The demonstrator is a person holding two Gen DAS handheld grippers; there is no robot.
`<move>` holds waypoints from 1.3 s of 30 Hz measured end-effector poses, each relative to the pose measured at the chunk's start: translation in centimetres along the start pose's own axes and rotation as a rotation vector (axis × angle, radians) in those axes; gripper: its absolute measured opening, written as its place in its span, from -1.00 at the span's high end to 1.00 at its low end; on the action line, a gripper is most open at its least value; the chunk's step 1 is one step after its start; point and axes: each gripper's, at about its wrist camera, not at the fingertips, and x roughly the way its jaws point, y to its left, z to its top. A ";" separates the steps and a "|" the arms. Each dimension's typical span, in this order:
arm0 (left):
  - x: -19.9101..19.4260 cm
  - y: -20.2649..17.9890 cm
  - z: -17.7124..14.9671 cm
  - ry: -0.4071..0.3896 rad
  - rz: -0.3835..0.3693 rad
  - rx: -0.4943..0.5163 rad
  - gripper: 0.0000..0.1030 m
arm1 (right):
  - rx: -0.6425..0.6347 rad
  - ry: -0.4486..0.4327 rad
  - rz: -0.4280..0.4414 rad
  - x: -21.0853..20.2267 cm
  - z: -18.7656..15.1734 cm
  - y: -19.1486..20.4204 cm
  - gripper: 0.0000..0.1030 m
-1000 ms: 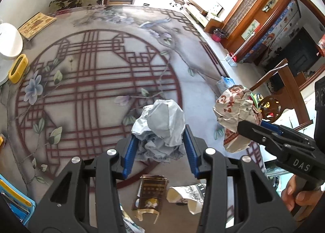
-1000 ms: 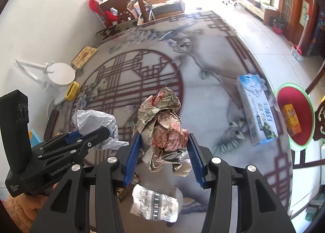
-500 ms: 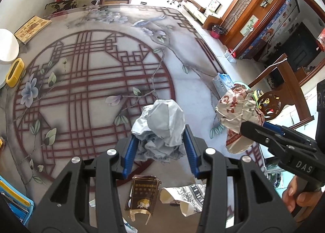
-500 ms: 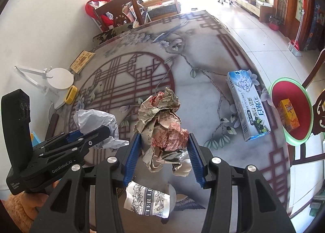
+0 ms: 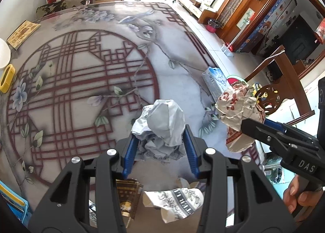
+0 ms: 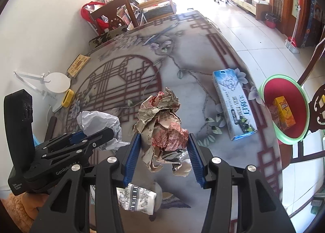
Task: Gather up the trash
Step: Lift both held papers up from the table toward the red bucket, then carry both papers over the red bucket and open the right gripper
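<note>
Left wrist view has our left gripper [image 5: 160, 141] angled down over the patterned table [image 5: 81, 82], its 2 blue pads clamped on a crumpled grey-white paper wad [image 5: 162, 125] held clear of the surface. Beside it, our right gripper [image 6: 163, 149] tilts down the same way, gripping a crumpled printed wrapper [image 6: 162, 127]. Past the table's right edge sits a red bin with a green rim [image 6: 284, 107]. A hand [image 5: 298, 196] holds the right handle
</note>
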 end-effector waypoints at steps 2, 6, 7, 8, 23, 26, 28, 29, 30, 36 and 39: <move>0.4 -0.6 0.1 0.005 0.002 0.005 0.18 | 0.006 0.001 0.002 -0.1 0.0 -0.6 0.09; 0.8 -1.7 0.3 0.012 0.005 0.013 0.18 | 0.014 0.004 0.006 -0.3 0.1 -1.7 0.09; 1.0 -2.0 0.3 0.013 0.006 0.015 0.18 | 0.017 0.004 0.006 -0.4 0.1 -2.1 0.09; 1.1 -2.3 0.3 0.014 0.008 0.017 0.18 | 0.018 0.003 0.006 -0.4 0.1 -2.3 0.09; 3.1 -5.9 1.1 0.029 0.012 0.036 0.18 | 0.039 0.003 0.013 -1.2 0.8 -6.6 0.09; 3.3 -6.6 1.3 0.030 0.018 0.039 0.18 | 0.045 0.001 0.018 -1.3 0.9 -7.4 0.09; 3.5 -7.1 1.4 0.031 0.021 0.043 0.18 | 0.051 -0.001 0.020 -1.5 0.9 -8.0 0.09; 3.6 -7.3 1.4 0.033 0.022 0.045 0.18 | 0.053 -0.001 0.021 -1.5 1.0 -8.3 0.09; 3.7 -7.5 1.5 0.034 0.023 0.047 0.18 | 0.056 -0.002 0.022 -1.6 1.0 -8.6 0.09; 4.4 -9.5 1.7 0.041 0.025 0.066 0.18 | 0.076 -0.008 0.024 -2.1 1.1 -10.5 0.09; 4.8 -10.4 1.7 0.044 0.025 0.073 0.18 | 0.085 -0.010 0.024 -2.3 1.2 -11.4 0.09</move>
